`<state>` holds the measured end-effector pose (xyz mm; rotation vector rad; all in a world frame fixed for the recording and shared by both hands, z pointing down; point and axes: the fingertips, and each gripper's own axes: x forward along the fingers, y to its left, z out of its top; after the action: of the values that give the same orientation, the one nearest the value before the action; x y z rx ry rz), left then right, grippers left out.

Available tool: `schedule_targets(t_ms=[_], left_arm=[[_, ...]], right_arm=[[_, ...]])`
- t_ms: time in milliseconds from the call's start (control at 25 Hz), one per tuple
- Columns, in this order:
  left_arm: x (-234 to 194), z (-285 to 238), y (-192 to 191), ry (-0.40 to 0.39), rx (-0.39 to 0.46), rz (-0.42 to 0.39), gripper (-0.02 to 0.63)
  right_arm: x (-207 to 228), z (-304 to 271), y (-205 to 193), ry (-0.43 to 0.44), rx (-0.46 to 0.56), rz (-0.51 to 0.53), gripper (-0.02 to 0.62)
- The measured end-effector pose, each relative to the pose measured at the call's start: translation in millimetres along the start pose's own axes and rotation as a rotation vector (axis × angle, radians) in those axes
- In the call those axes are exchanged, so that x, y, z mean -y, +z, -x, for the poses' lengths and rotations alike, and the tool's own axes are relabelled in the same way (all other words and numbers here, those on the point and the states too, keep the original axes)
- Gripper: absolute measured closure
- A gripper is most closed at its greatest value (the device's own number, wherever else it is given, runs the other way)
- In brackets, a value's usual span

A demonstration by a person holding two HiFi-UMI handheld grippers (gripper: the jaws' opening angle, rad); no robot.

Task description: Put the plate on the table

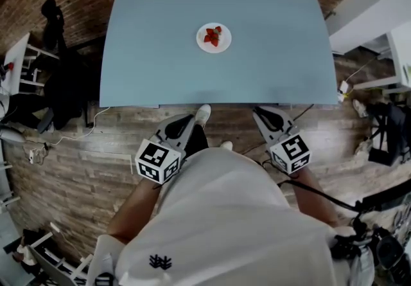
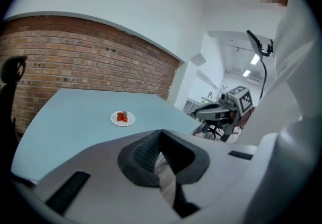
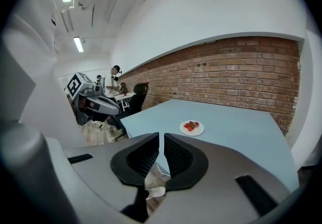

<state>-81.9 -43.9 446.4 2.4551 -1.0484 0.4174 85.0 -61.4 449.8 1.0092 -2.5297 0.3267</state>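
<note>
– Left gripper [image 1: 188,123] and right gripper [image 1: 265,115]: how do we find them?

– Both are shut and carry nothing. In the left gripper view the dark ribbed pads meet. In the right gripper view only a hairline slit shows between them. We hold both low in front of the body, over the wooden floor [image 1: 77,150], just short of the table's near edge.

– Where is the plate [image 1: 222,45]?

– It sits on the pale blue table [image 1: 160,53], around the middle of the top and well apart from both grippers. A small heap of red strawberries [image 1: 212,35] lies on it.

– Which step are we at?

– We judge the task as finished, or not under way: the plate already rests flat on the table and nothing grips it. No further move seems called for. If we had to shift it, we would reach forward past the near edge, open one gripper and take the plate by its rim, keeping it level so that the fruit stays put.

– Which way does it point?

– It is round, so we find no long axis and no heading. It lies face up, with its rim level.
</note>
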Motion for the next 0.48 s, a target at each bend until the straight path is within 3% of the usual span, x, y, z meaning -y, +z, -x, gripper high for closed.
schedule_targets(t_ms=[120, 480], left_arm=[[29.2, -0.1, 3.2, -0.070, -0.004, -0.052, 0.605], [50.6, -12.3, 4.7, -0.159, -0.006, -0.036, 0.604]], right_arm=[[-6.1, 8.3, 1.6, -0.007, 0.012, 0.019, 0.558], [-5.5, 27.5, 0.1, -0.039, 0.036, 0.029, 0.584]])
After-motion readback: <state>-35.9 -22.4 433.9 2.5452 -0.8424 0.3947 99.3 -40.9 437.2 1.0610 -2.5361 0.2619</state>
